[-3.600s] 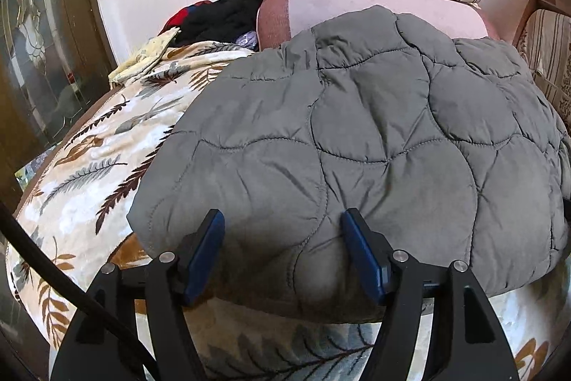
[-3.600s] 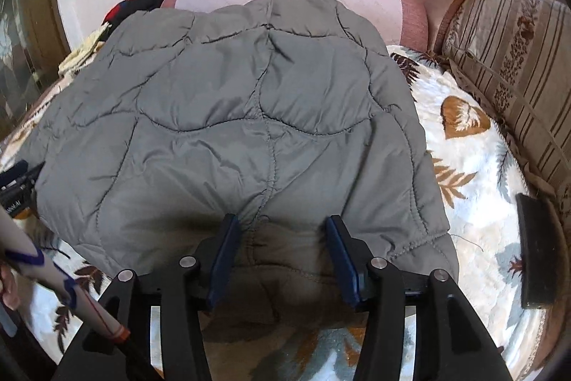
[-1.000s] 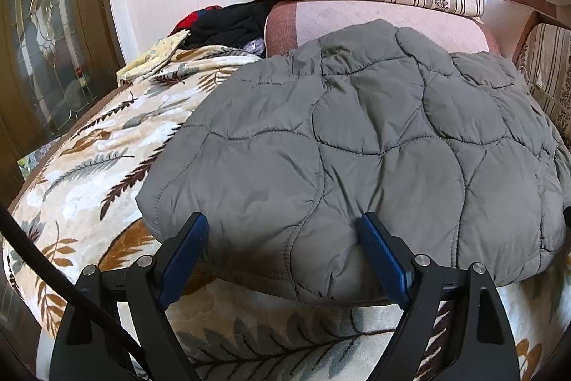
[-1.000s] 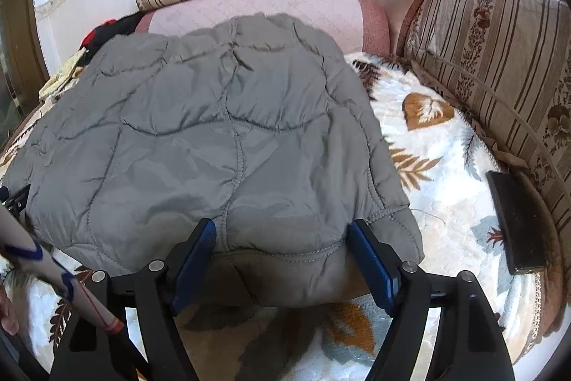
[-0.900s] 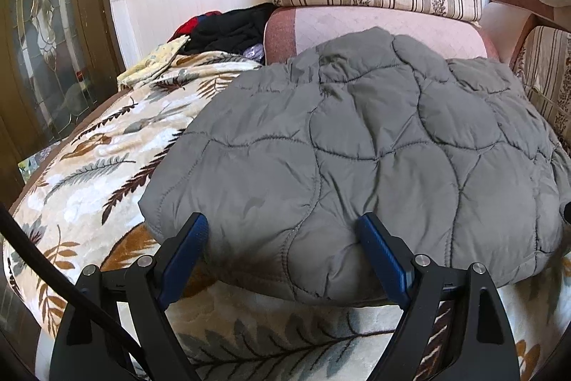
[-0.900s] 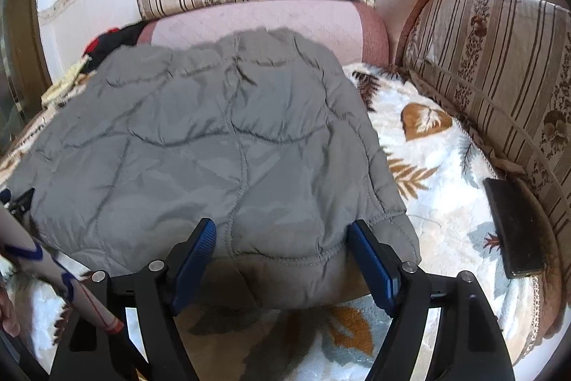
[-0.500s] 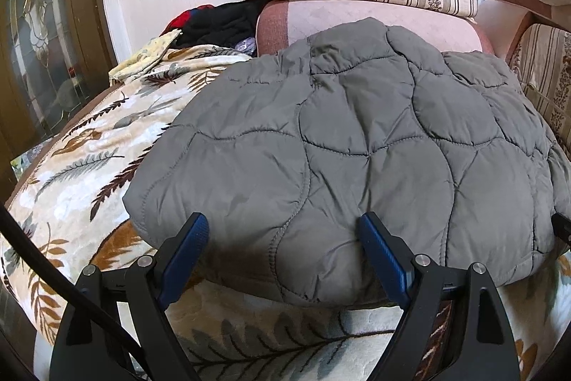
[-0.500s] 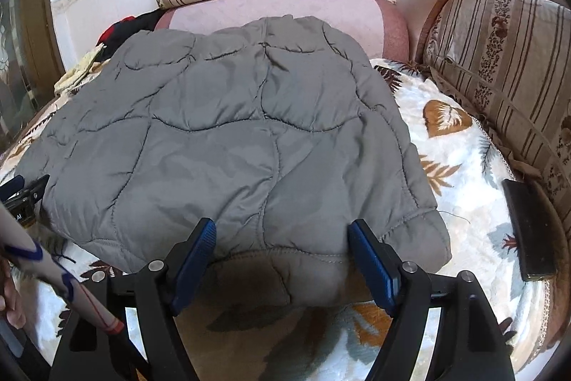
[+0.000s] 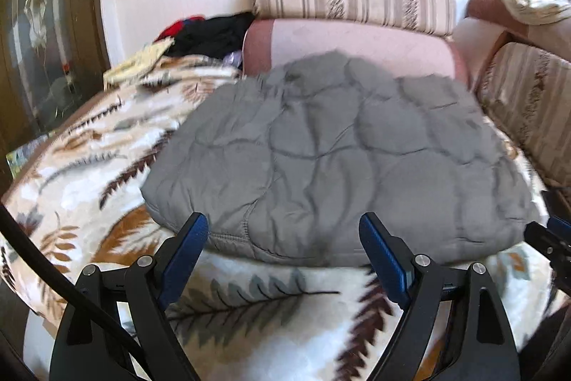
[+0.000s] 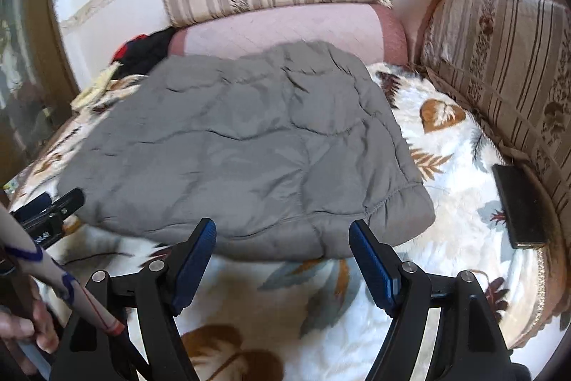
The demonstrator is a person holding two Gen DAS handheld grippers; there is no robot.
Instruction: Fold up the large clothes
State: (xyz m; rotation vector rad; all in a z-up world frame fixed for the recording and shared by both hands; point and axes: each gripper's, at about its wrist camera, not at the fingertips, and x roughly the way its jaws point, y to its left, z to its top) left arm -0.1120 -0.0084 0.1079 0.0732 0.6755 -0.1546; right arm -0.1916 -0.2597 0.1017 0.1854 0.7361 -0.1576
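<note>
Left wrist view first: the left tongs (image 9: 282,249) hang spread wide with nothing between their blue pads, just short of the near hem of the grey quilted jacket (image 9: 332,159). The jacket lies at their 12 o'clock, flat on the leaf-patterned blanket (image 9: 249,306), already a thick padded rectangle. Its far edge reaches the pink sofa seat (image 9: 357,41) at 12 o'clock. Its near left corner sits at about 11 o'clock from these tongs, and the right tongs' tip peeks in at 3 o'clock.

Right wrist view: the right tongs (image 10: 282,249) are likewise spread and empty, just clear of the near hem. The jacket (image 10: 242,145) fills 10 to 12 o'clock, and its near right corner lies at 1 o'clock, close by. The left tongs (image 10: 50,209) show at 9 o'clock beside the near left corner. A dark flat object (image 10: 517,206) rests at 3 o'clock, well apart.

Judging from both views, the long axis runs 9 to 3 across the tongs, with each tongs nearest its own corner. A next fold would likely take the near hem away toward 12 o'clock. Motion blur softens the fabric detail.
</note>
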